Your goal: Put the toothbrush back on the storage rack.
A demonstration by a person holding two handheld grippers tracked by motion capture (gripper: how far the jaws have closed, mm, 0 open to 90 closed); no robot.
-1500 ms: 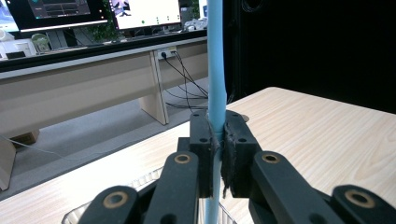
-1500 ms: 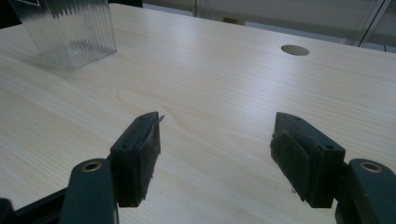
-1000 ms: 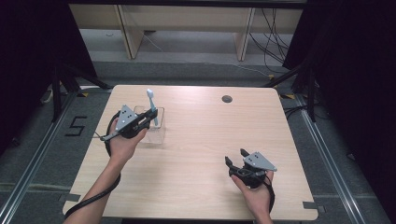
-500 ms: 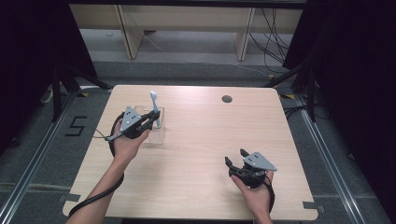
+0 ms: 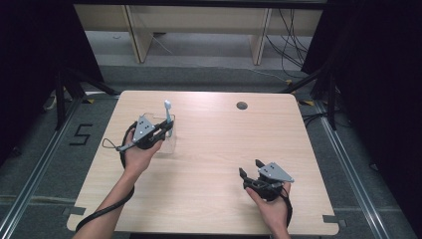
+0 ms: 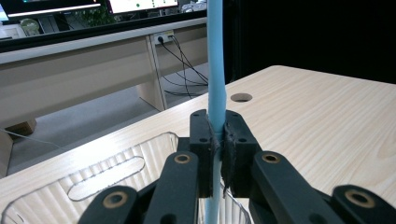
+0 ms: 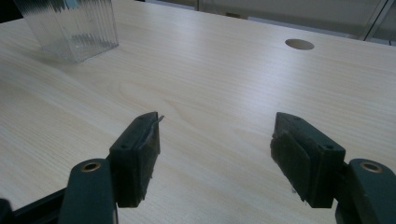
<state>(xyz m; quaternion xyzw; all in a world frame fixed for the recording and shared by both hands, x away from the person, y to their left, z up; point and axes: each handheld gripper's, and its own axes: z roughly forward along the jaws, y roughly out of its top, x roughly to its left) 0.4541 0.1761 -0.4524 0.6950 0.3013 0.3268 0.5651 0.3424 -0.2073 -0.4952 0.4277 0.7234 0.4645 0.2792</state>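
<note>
On the wooden table (image 5: 209, 164) we have a clear ribbed plastic container (image 6: 93, 182) near the far left corner, and our left gripper (image 5: 166, 130) hangs right over its open top, jaws clamped tight on a pale blue toothbrush (image 6: 215, 70). We hold it upright, head up and handle pointing down into the container, which looks like the way to stand it inside. Our right gripper (image 5: 251, 169) rests on the near right of the table, well apart, jaws spread wide with nothing between them; we judge it is simply waiting. Compared with a second ago, the left hand and toothbrush have shifted slightly toward the table's middle, over the container; the right has not moved
</note>
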